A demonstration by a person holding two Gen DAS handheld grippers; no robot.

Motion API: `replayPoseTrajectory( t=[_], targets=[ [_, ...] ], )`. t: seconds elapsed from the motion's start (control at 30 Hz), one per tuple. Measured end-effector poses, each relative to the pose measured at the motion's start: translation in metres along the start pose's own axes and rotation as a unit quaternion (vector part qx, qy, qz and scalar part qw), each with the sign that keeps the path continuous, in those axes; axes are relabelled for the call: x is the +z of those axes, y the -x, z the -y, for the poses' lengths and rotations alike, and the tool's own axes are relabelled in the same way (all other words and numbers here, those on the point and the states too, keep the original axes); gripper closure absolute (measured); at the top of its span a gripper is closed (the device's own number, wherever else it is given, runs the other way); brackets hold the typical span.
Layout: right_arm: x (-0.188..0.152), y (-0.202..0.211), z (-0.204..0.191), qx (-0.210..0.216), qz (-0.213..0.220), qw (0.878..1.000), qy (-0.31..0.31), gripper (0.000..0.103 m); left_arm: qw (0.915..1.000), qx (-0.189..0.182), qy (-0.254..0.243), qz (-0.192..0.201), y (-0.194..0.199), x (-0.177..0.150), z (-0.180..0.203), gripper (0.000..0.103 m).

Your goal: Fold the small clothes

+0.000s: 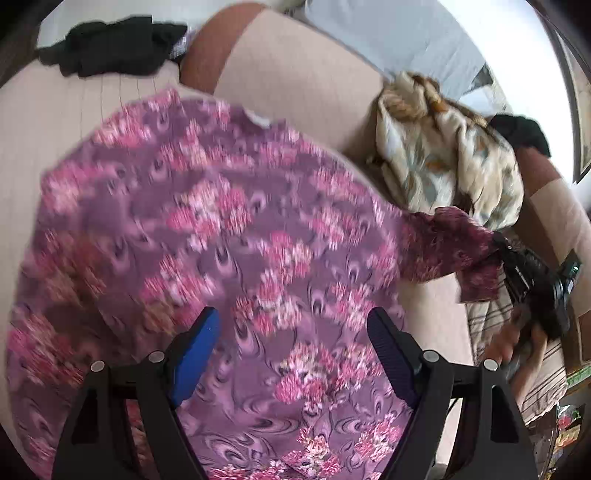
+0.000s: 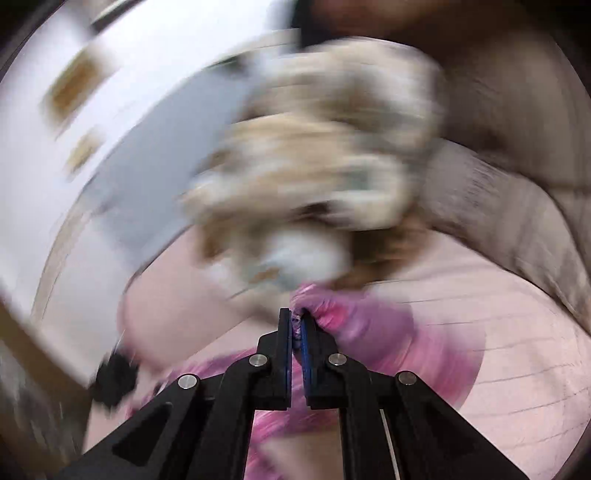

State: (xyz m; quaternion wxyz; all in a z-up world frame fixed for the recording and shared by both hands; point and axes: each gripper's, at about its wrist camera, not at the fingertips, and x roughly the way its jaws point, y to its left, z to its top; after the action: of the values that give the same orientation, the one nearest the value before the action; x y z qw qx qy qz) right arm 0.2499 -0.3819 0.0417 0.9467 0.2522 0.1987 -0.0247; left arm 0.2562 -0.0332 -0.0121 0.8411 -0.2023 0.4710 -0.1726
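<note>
Here the right gripper (image 2: pixel 296 320) pinches the purple floral garment (image 1: pixel 221 236); no writing legible.

Pale striped sofa (image 1: pixel 295 74), grey cushion (image 1: pixel 388 33)

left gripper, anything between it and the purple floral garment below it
Nothing visible. The left gripper hangs open directly over the purple floral garment, with only bare cloth between its fingers. The right gripper is shut on that garment's sleeve off to the side, and the cream patterned cloth lies beyond it.
</note>
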Motion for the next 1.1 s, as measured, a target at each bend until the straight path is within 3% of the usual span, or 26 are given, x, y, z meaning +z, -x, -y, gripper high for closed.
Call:
replayPoseTrajectory(
  t=[0.07, 0.13, 0.2, 0.23, 0.3, 0.37, 0.4, 0.5, 0.57, 0.67, 0.73, 0.83, 0.97, 1.0, 1.03, 1.1],
  targets=[
    [-0.023, -0.003, -0.049, 0.051, -0.033, 0.996, 0.058, 0.098, 0.9998, 0.001, 0.003, 0.017, 0.017, 0.011, -0.008, 0.022],
    [-0.059, -0.006, -0.100, 0.093, -0.075, 0.985, 0.124, 0.097, 0.9994, 0.006, 0.004, 0.033, 0.034, 0.024, -0.019, 0.022],
    [-0.110, -0.012, -0.142, 0.114, -0.138, 0.968, 0.176, 0.096, 0.9988, 0.013, 0.012, 0.046, 0.044, 0.032, -0.031, 0.022],
    [-0.139, -0.021, -0.159, 0.113, -0.187, 0.955, 0.198, 0.085, 0.9984, 0.015, 0.019, 0.051, 0.046, 0.034, -0.036, 0.022],
    [-0.183, -0.037, -0.174, 0.094, -0.272, 0.935, 0.206, 0.072, 0.9977, 0.016, 0.037, 0.054, 0.046, 0.037, -0.046, 0.022],
    [-0.199, -0.036, -0.171, 0.115, -0.311, 0.927, 0.178, 0.071, 0.9977, 0.011, 0.045, 0.049, 0.040, 0.036, -0.052, 0.022],
    [-0.197, -0.032, -0.164, 0.125, -0.314, 0.927, 0.162, 0.069, 0.9979, 0.014, 0.044, 0.045, 0.036, 0.035, -0.052, 0.022],
    [-0.164, -0.016, -0.133, 0.117, -0.267, 0.949, 0.122, 0.033, 0.9983, 0.015, 0.048, 0.031, 0.024, 0.031, -0.054, 0.022],
    [-0.132, -0.023, -0.102, 0.098, -0.249, 0.962, 0.060, 0.033, 0.9987, 0.018, 0.040, 0.024, 0.017, 0.029, -0.050, 0.022],
    [-0.093, -0.048, -0.046, 0.076, -0.241, 0.964, -0.078, 0.033, 0.9980, 0.056, -0.009, 0.027, 0.008, 0.021, -0.029, 0.022],
    [-0.077, -0.065, -0.025, 0.064, -0.235, 0.964, -0.111, 0.036, 0.9929, 0.087, -0.078, 0.024, -0.006, 0.012, 0.002, 0.022],
    [-0.067, -0.067, 0.005, 0.065, -0.194, 0.968, -0.144, 0.037, 0.9870, 0.077, -0.140, -0.016, -0.035, -0.003, 0.041, 0.022],
    [-0.078, -0.070, 0.043, 0.072, -0.231, 0.951, -0.191, 0.037, 0.9766, 0.070, -0.194, -0.062, -0.089, -0.016, 0.079, 0.022],
    [-0.080, -0.076, 0.052, 0.082, -0.240, 0.943, -0.213, 0.037, 0.9738, 0.068, -0.199, -0.086, -0.110, -0.019, 0.086, 0.029],
    [-0.082, -0.081, 0.059, 0.097, -0.246, 0.936, -0.234, 0.037, 0.9707, 0.081, -0.203, -0.100, -0.123, -0.022, 0.088, 0.055],
    [-0.086, -0.089, 0.062, 0.127, -0.260, 0.923, -0.255, 0.037, 0.9630, 0.130, -0.217, -0.093, -0.132, -0.020, 0.089, 0.089]
  ],
)
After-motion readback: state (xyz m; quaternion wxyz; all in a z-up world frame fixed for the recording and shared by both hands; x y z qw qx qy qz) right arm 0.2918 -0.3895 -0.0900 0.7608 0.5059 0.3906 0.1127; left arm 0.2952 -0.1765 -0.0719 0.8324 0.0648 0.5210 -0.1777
